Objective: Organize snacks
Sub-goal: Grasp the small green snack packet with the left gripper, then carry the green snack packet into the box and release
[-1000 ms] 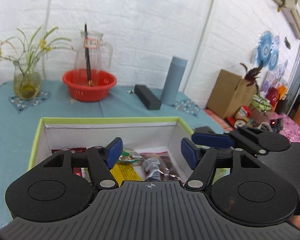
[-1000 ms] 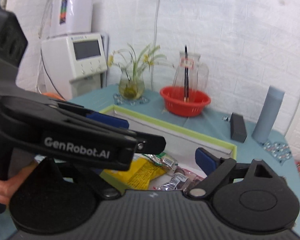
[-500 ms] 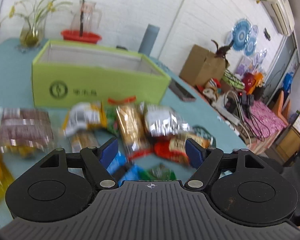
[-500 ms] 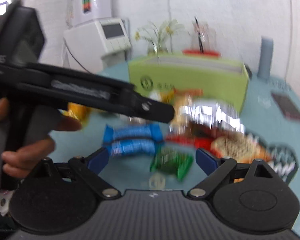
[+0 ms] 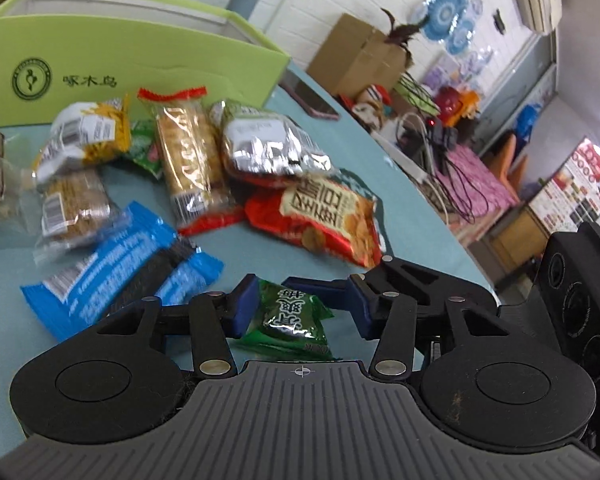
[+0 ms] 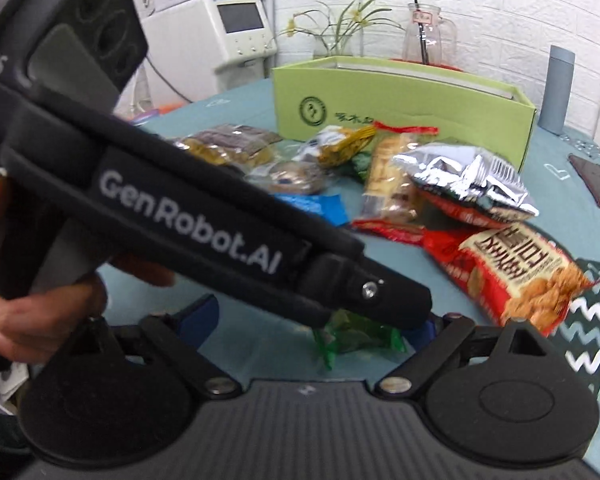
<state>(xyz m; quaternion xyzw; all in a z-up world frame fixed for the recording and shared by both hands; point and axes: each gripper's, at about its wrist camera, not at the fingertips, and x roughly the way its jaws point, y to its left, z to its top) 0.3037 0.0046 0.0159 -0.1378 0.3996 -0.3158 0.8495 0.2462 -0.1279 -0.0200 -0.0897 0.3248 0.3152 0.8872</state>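
straddling a small green packet (image 5: pixel 290 322) on the teal table (image 5: pixel 236 248), our left gripper (image 5: pixel 302 306) has its blue pads parted wide, one on each side of the packet, and we cannot tell whether either pad touches the wrapper. from the right wrist view, the body of that left gripper crosses the frame at a slant and covers the middle, with the same green packet (image 6: pixel 356 338) showing just under its tip. our right gripper (image 6: pixel 312 320) is low in front of us; one blue pad shows at the left and the other is mostly hidden behind the left gripper, but they stand far apart with nothing gripped between them. the rest of the snacks lie loose in a heap between us and the green box (image 5: pixel 140 60): a blue wrapper (image 5: pixel 120 270) just left of the green packet, a red bag (image 5: pixel 324 216) with printed crackers just beyond it, a silver bag (image 5: pixel 272 148) resting partly on the red one, a long clear pack with red ends (image 5: pixel 188 156) beside that, and a yellow pack (image 5: pixel 88 132) near the box wall. the box stands upright with its top open, well behind the green packet. a dark phone (image 5: pixel 308 98) lies flat on the table to the right of the box.
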